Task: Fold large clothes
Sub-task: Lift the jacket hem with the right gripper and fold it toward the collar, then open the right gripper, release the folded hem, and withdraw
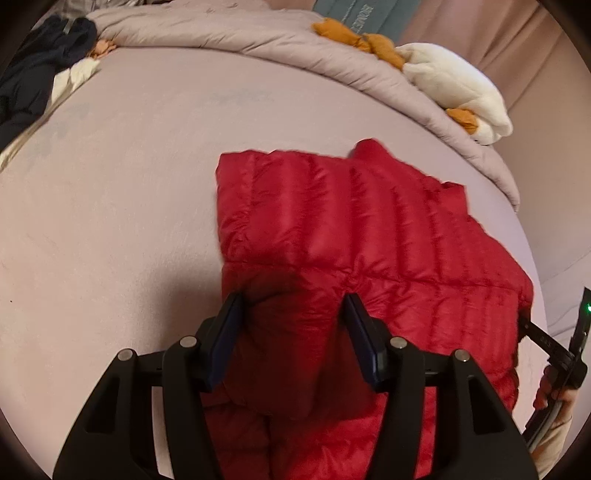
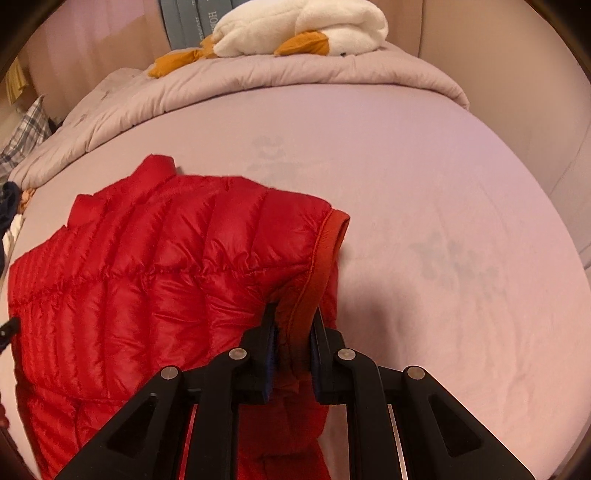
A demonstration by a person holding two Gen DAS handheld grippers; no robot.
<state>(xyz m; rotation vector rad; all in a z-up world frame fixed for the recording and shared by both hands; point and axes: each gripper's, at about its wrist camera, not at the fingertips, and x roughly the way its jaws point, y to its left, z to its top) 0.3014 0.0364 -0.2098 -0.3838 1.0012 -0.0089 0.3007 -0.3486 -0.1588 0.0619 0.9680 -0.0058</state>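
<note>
- On the pale pink bed sheet (image 1: 110, 206) a red quilted down jacket (image 1: 332, 221) is laid, its puffy, glossy channels running across it and its collar turned toward the rolled duvet (image 1: 229, 37).
- From the left wrist view alone, a dark heap of clothes (image 1: 40, 59) is seen at the far left edge of the bed, and the right gripper (image 1: 532, 332) is glimpsed at the jacket's right edge, held in a hand (image 1: 554, 391).
- From the right wrist view alone, the orange-bound cuff (image 2: 332, 236) of a sleeve is shown, along with faint grey prints on the sheet and a plaid cloth (image 2: 22, 136) at the far left.
- A white plush goose (image 2: 303, 26) with orange feet is seen in both views, lying on the duvet.
- The left gripper (image 1: 293, 299) is held wide apart, with a bunched fold of jacket between its fingers; a firm grip cannot be confirmed.
- The right gripper (image 2: 293, 314) is closed narrowly onto the sleeve's ribbed edge, which is pinched between the blue pads (image 2: 271, 347).
</note>
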